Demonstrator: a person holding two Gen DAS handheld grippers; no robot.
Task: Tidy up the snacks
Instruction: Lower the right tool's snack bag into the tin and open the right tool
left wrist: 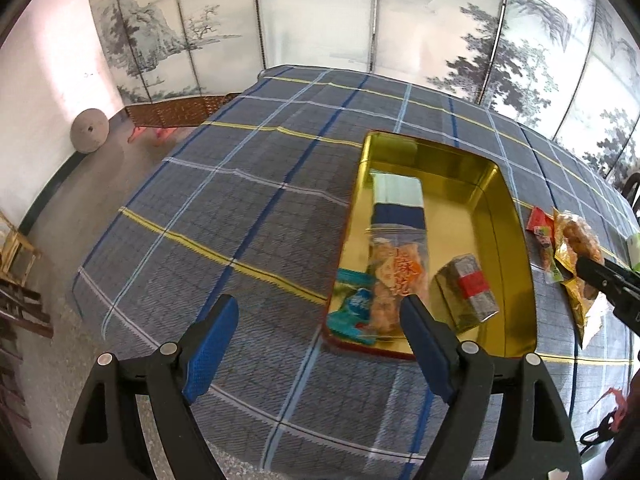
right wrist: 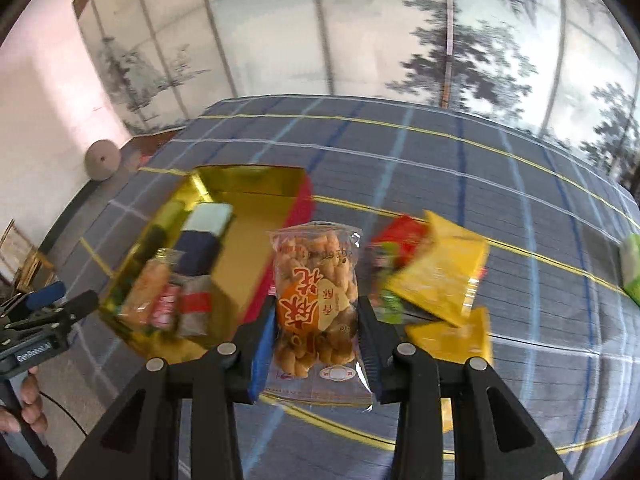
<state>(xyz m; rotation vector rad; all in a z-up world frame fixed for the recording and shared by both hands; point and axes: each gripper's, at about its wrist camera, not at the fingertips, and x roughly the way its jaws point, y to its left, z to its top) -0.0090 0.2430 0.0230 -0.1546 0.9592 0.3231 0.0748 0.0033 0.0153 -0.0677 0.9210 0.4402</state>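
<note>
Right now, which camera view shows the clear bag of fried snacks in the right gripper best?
The right wrist view: the clear snack bag fills the centre, clamped between the right gripper. The left wrist view shows only its edge, blurred, at the frame's right.

Both wrist views downward, sharing tin (left wrist: pixel 516 216)

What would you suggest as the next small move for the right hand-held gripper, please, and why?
Probably carry it left over the gold tin before releasing: the right hand-held gripper already clamps the clear snack bag, and bare floor shows in the tin's far half, beyond the packets already inside.
</note>
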